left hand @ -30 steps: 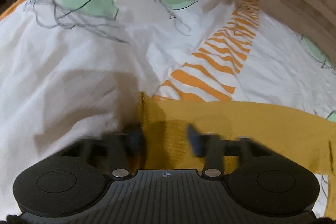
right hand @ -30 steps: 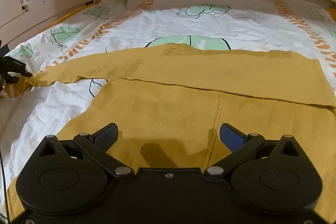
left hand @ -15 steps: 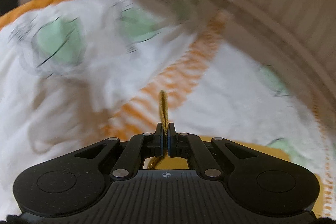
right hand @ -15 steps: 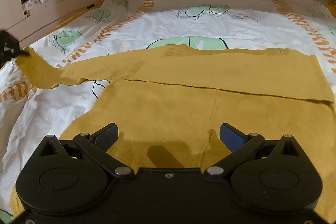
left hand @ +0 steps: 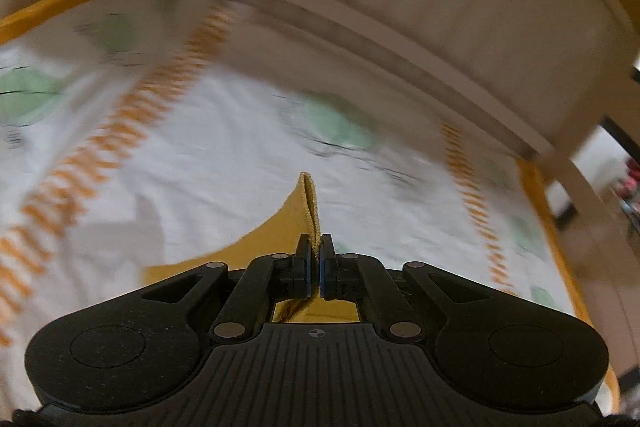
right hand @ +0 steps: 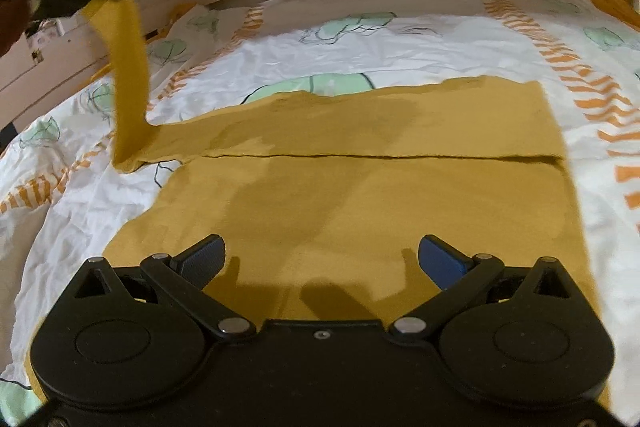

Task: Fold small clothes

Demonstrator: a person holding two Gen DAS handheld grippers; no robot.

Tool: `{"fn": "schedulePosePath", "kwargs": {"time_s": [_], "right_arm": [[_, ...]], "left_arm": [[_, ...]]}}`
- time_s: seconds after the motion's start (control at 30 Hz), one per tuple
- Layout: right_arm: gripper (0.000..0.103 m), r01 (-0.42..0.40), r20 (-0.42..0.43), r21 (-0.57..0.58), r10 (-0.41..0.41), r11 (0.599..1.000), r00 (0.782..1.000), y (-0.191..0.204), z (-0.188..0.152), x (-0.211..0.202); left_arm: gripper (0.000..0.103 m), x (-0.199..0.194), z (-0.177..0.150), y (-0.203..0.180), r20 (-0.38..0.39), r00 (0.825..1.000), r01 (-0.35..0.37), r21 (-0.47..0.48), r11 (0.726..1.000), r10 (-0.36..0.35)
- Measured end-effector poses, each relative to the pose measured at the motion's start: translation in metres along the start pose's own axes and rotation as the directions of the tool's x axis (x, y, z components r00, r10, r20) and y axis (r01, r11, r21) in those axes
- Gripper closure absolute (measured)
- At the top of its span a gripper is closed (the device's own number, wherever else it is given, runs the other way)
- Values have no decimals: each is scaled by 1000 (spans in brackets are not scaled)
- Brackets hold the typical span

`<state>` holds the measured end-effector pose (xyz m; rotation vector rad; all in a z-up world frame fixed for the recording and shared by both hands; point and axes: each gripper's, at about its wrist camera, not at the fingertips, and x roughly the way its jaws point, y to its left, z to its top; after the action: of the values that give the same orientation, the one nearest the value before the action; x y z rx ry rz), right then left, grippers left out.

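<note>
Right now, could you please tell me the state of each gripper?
Left gripper: shut on the sleeve of the mustard garment, lifted.
Right gripper: open, holding nothing, above the garment.

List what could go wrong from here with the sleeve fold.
1. The left gripper pinches only a thin edge of the sleeve, so it may slip out mid-swing.
2. The right gripper hovers open above the mustard top, not pinning it, so pulling the sleeve may drag the body across the bedsheet.

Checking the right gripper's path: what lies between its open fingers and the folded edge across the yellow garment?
Only flat yellow garment lies between the right gripper and the folded edge; right wrist view shows it.
</note>
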<state>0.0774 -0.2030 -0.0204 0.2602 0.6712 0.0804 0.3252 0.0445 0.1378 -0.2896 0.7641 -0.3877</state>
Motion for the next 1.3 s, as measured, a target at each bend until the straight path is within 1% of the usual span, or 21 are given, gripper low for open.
{"fn": "schedulePosePath", "kwargs": {"time_s": [0.1, 0.2, 0.3, 0.4, 0.57, 0.6, 0.67, 0.7, 0.73, 0.83, 0.97, 1.07, 1.13, 1.23, 1.3], "right_arm": [[0, 9, 7, 27, -9, 1000, 1000, -11, -3, -7], [0, 17, 13, 52, -17, 998, 1000, -21, -5, -13], [0, 24, 25, 83, -26, 996, 999, -31, -6, -18], [0, 29, 42, 115, -34, 993, 999, -41, -4, -22], [0, 37, 58, 148, -45, 988, 997, -51, 0, -25], [0, 39, 60, 151, -48, 988, 997, -53, 0, -26], [0, 44, 62, 156, -55, 987, 997, -57, -1, -27], [0, 48, 61, 158, -58, 986, 996, -58, 0, -27], [0, 51, 59, 160, -61, 986, 996, -58, 0, -26], [0, 57, 49, 162, -66, 985, 997, -58, 0, -24], [0, 60, 44, 154, -68, 986, 997, -58, 7, -23], [0, 59, 52, 148, -68, 987, 996, -60, 18, -21], [0, 58, 59, 143, -67, 988, 996, -61, 26, -18], [0, 53, 65, 128, -62, 990, 996, -60, 39, -14], [0, 46, 63, 117, -54, 992, 997, -59, 46, -9]], "left_arm": [[100, 20, -9, -45, -29, 999, 47, 49, 998, -46], [100, 46, -24, -83, -79, 993, 88, 76, 993, -82], [100, 74, -44, -113, -129, 988, 97, 111, 989, -83], [100, 101, -70, -136, -174, 981, 110, 130, 985, -87], [98, 134, -100, -156, -216, 971, 133, 149, 980, -99], [97, 137, -103, -159, -226, 969, 139, 157, 978, -102], [82, 136, -105, -164, -236, 965, 157, 168, 973, -115], [70, 134, -106, -165, -229, 964, 174, 172, 970, -132], [67, 130, -106, -166, -215, 966, 186, 177, 967, -146], [65, 113, -105, -168, -165, 972, 198, 209, 958, -165], [62, 92, -107, -152, -109, 984, 161, 243, 957, -138], [61, 82, -114, -131, -83, 994, 89, 270, 959, -69], [61, 78, -121, -110, -71, 997, 35, 272, 962, -17], [61, 73, -134, -74, -62, 997, -37, 233, 972, 53], [61, 70, -145, -51, -52, 993, -91, 222, 971, 105]]}}
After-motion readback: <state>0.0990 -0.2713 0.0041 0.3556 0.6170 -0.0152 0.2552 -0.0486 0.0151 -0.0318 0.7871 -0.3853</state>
